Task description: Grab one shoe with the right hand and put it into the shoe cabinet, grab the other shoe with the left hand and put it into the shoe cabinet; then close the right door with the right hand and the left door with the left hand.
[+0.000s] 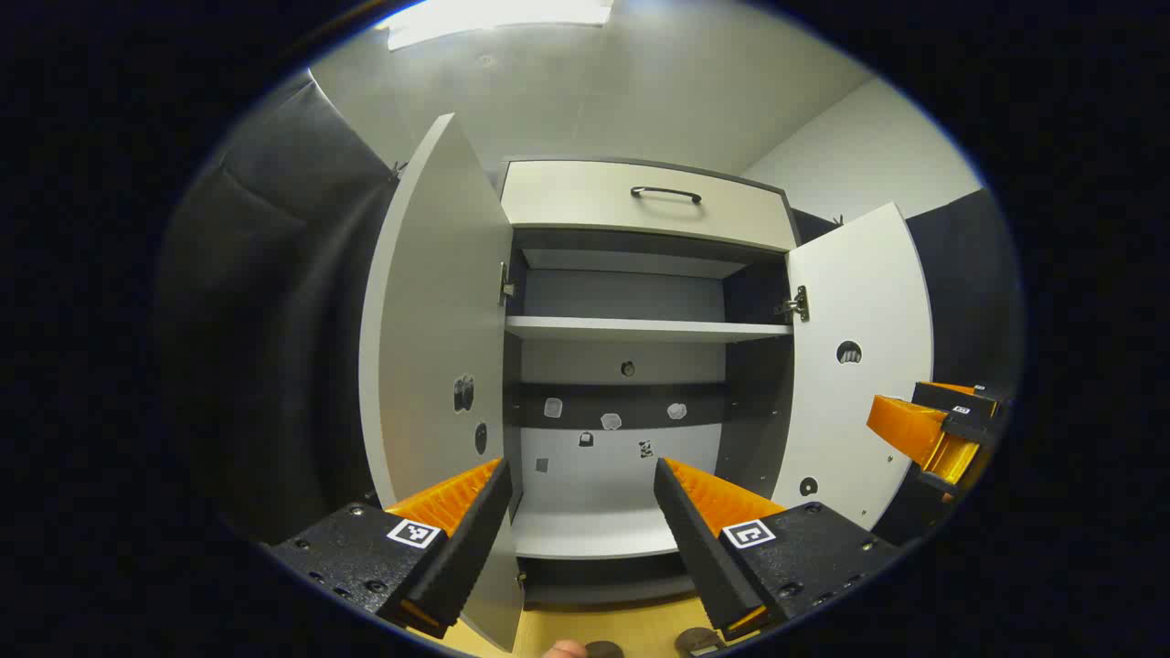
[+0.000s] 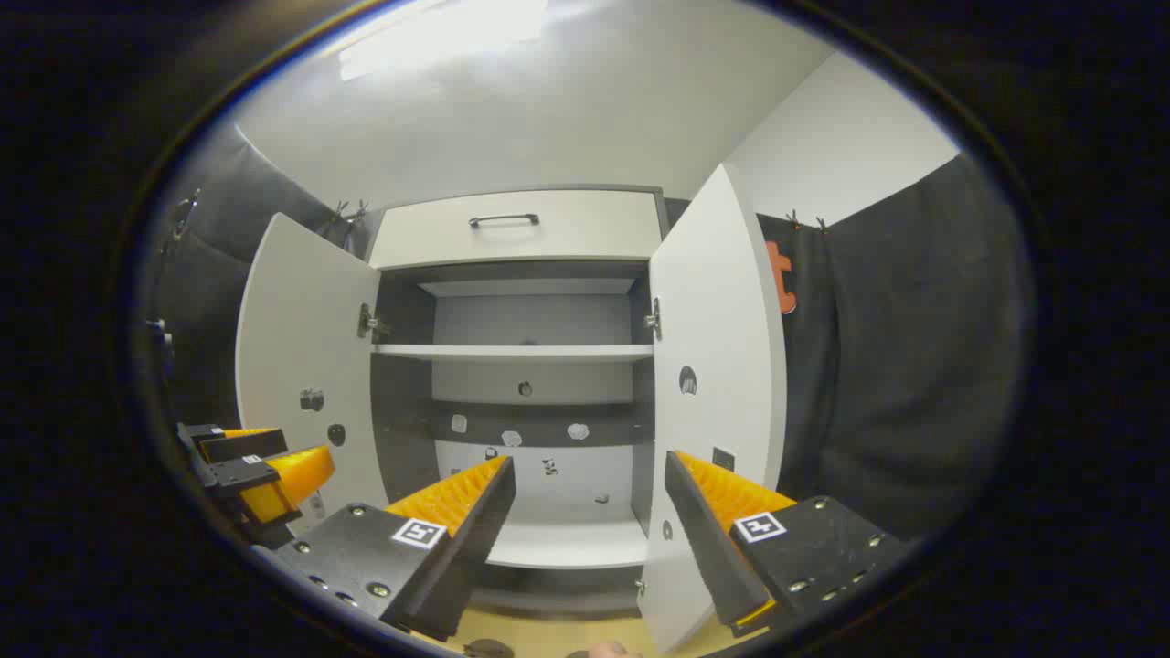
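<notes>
Starting point: both grippers hang in front of the shoe cabinet [image 1: 640, 384], doors wide open, nothing grabbed yet, so I'd say you're at the very beginning.

Shoes: can't really spot them. Some dark rounded bits [image 1: 699, 640] peek in at the bottom edge of the left gripper view, on the wooden floor. Could be the shoes, too cut off to tell.

Step in hand: right-hand shoe first. Tip the right gripper [image 2: 590, 512] down at the floor, come in over the side wall of the shoe and pinch there so it doesn't swing.

Where to put it: the lower shelf [image 1: 594, 535] looks bare and easiest to reach. Slide the shoe well in and off to one side so the second one fits.

Doors: left door [image 1: 430, 320] and right door [image 1: 855, 384] stand well open; watch your elbows so you don't bump them.

Left gripper [image 1: 580, 512]: jaws spread wide, holding nothing, touching nothing.

Right gripper: same deal, spread wide and empty. You can see it off to the side in the left gripper view too.
</notes>
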The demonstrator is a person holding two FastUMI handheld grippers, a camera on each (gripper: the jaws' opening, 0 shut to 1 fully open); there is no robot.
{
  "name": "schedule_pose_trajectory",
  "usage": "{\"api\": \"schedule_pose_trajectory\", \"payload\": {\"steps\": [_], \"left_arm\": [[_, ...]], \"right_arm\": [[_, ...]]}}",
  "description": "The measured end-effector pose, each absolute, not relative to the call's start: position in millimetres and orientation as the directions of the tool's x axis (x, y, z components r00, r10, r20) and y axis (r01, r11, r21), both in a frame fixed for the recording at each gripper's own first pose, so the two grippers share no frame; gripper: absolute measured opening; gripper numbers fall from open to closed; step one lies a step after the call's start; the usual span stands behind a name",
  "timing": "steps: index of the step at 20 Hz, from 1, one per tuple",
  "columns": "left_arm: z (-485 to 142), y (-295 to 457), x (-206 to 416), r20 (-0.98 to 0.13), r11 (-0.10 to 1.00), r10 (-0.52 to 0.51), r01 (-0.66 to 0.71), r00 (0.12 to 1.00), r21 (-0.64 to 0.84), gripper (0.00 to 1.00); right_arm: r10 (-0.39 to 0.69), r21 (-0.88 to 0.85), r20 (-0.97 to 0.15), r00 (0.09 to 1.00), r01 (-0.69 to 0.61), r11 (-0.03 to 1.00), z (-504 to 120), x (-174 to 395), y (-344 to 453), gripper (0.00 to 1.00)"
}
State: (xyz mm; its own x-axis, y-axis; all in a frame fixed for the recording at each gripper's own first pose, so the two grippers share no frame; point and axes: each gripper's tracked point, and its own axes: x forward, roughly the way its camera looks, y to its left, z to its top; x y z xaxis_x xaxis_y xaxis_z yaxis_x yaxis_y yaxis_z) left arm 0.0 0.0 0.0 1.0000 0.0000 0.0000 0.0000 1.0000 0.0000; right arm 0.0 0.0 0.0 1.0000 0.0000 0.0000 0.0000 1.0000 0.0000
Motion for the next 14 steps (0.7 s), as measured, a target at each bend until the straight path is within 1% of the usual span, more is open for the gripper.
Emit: {"api": "schedule_pose_trajectory", "payload": {"steps": [1, 2, 3, 4, 6, 7, 8, 9, 10, 14], "left_arm": [[-0.5, -0.4, 1.0, 0.000, 1.000, 0.004, -0.004, 1.000, -0.003, 0.96], [-2.2, 1.9, 1.5, -0.002, 1.000, 0.012, -0.012, 1.000, -0.006, 0.96], [-3.5, 4.2, 1.4, -0.009, 1.000, 0.021, -0.021, 1.000, -0.010, 0.93], [-3.6, 6.6, 2.2, -0.013, 1.000, 0.027, -0.028, 1.000, -0.015, 0.96], [-2.3, 9.5, 3.4, -0.015, 0.999, 0.037, -0.038, 0.999, -0.019, 0.96], [-0.8, 11.0, 5.2, -0.011, 0.999, 0.043, -0.043, 0.999, -0.019, 0.93], [1.2, 10.8, 5.7, -0.006, 0.999, 0.044, -0.044, 0.999, -0.021, 0.96], [2.0, 8.8, 6.5, -0.001, 0.999, 0.041, -0.041, 0.999, -0.022, 0.94], [3.8, 7.2, 6.5, -0.001, 0.999, 0.034, -0.034, 0.999, -0.019, 0.96], [16.7, 7.8, 7.0, 0.037, 0.999, 0.040, -0.039, 0.999, -0.020, 0.96]], "right_arm": [[0.003, 0.006, 0.004, 1.000, -0.003, 1.000, 3.1, 0.6, 0.1, 0.95], [0.007, 0.007, 0.007, 1.000, -0.007, 1.000, 4.7, 2.0, 0.5, 0.94], [0.007, 0.004, -0.004, 1.000, -0.007, 1.000, 4.0, 3.3, 0.3, 0.98], [0.010, 0.003, -0.016, 1.000, -0.010, 1.000, 1.2, 4.7, 1.3, 0.95], [0.033, 0.022, -0.017, 0.999, -0.033, 0.999, 3.0, 5.3, 8.5, 0.95], [0.041, 0.028, -0.013, 0.999, -0.041, 0.999, 5.7, 6.9, 10.7, 0.98], [0.049, 0.028, -0.014, 0.999, -0.048, 0.998, 4.8, 7.0, 11.1, 0.98], [0.059, 0.025, -0.017, 0.998, -0.059, 0.998, 4.8, 8.1, 12.6, 0.95], [0.063, 0.022, -0.017, 0.998, -0.063, 0.998, 5.7, 9.4, 12.9, 0.95], [0.067, 0.008, -0.022, 0.997, -0.067, 0.998, 2.8, 12.8, 12.0, 0.94]]}}
